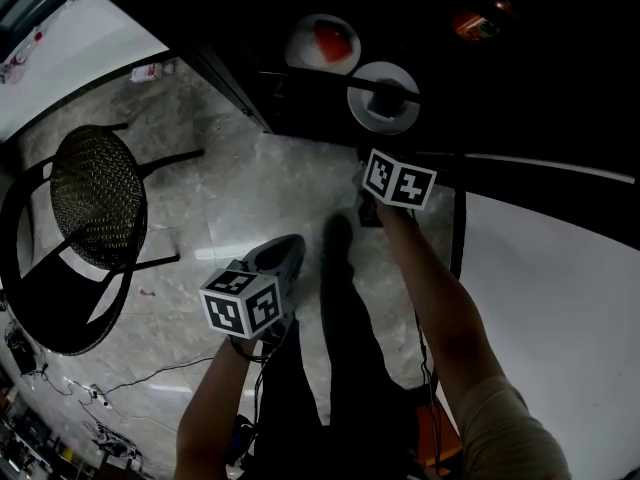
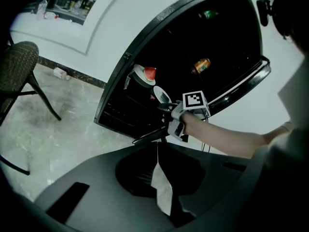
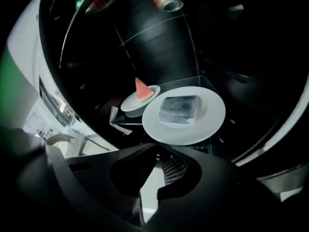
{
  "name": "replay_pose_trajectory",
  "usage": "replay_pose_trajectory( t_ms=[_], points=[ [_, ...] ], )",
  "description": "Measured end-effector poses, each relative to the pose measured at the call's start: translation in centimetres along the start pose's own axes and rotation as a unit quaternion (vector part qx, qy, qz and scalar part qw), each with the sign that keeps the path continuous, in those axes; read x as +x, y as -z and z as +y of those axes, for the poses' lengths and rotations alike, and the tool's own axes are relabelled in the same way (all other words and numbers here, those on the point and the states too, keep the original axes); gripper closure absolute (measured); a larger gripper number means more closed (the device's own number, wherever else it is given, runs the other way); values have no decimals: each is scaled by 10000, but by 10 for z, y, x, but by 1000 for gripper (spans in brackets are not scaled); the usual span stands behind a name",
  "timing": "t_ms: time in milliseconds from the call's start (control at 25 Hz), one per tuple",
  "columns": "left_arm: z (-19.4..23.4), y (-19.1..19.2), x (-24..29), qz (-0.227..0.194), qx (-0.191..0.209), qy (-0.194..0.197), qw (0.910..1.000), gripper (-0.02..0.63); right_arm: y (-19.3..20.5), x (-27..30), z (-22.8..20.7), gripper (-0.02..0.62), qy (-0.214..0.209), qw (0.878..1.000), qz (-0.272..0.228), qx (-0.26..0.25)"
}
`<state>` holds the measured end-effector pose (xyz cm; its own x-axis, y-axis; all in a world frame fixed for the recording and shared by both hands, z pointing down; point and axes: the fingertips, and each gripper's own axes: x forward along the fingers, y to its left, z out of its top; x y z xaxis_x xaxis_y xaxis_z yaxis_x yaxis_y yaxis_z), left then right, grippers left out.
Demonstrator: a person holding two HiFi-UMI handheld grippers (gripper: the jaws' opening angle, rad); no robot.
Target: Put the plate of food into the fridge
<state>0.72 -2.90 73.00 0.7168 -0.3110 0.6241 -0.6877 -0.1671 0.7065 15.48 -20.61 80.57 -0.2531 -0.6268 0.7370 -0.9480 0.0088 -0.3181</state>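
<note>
One plate [image 3: 212, 115], near rim between the right jaws.

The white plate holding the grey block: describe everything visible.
The white plate is round, ceramic-looking and carries a pale grey block. It lies flat on a glass shelf in the dark fridge, beside a smaller plate with watermelon. The right gripper, jaws together, is at its near rim; contact is unclear.

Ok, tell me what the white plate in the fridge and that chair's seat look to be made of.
Plate: probably glazed ceramic, possibly melamine. It is smooth and plain white, with a soft sheen along the rim.
Chair seat: woven wicker or a similar mesh with a matte finish. A fine criss-cross weave shows across the round pad.
Frame: thin dark tubes, likely painted metal.
</note>
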Motion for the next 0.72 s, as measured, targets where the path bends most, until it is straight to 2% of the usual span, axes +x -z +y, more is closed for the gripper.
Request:
replay_pose_trajectory(
  t_ms=[120,480,720],
  points=[
    [3,5,1,35,-42,-30,10000,594,1,2,-4,562,69,9999,70,-122],
    [2,9,4,127,-57,-19,9999,594,-9,6,-15,561,77,9999,112,83],
    [-2,11,3,147,-211,87,9996,594,-4,-3,-5,561,-82,9999,65,-44]
  ],
)
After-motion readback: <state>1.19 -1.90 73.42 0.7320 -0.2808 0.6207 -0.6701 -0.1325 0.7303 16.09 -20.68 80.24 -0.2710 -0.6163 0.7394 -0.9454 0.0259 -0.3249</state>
